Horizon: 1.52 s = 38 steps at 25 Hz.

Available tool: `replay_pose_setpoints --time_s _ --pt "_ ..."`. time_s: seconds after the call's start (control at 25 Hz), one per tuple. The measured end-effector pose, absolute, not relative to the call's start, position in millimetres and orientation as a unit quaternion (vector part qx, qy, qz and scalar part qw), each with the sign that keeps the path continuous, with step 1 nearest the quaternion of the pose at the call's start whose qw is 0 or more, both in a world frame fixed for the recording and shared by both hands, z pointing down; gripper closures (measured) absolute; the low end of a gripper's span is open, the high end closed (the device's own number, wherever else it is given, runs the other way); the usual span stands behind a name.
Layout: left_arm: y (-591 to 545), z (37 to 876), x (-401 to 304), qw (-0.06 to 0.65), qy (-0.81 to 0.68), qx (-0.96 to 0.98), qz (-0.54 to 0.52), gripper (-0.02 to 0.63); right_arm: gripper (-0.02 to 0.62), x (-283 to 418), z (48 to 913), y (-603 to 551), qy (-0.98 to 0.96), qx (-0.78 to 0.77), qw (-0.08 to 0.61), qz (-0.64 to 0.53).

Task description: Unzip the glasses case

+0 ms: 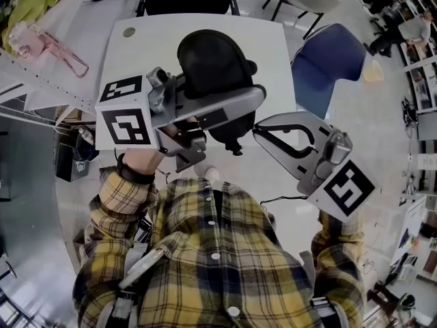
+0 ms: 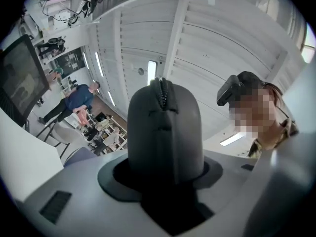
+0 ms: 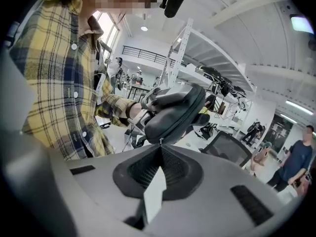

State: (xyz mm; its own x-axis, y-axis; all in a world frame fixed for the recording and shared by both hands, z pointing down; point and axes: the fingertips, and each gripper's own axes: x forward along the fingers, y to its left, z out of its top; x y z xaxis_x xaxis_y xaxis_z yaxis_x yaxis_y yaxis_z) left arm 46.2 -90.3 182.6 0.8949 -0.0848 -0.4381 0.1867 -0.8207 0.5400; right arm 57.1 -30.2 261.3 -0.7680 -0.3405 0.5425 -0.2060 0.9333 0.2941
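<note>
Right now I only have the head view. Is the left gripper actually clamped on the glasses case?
Observer: Yes. In the left gripper view the glasses case stands between the jaws of the left gripper, gripped.
Operator: Zipper state?
Observer: Its zipper faces that camera and looks closed along the stretch shown.
Operator: Right gripper?
Observer: In the right gripper view the right gripper has its jaws together, pinching what looks like the small metal zipper pull at their tips.

One glasses case was there, two grippers, the left gripper and the right gripper, one white table, one blue chair.
</note>
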Motion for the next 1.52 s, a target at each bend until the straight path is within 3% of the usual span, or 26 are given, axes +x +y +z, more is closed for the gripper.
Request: replay_pose_setpoints --time_s 0.68,1.52 --pt "-110.9 171.9 33.3 0.309 -0.03 0.896 -0.318 0.36 0.595 56.0 260.7 -37.7 -0.948 0.207 0.229 -0.074" --pt "-116.9 170.2 28.1 0.295 -0.067 0.889 -0.344 0.36 0.595 43.0 276.5 -37.7 -0.942 0.254 0.203 -0.077"
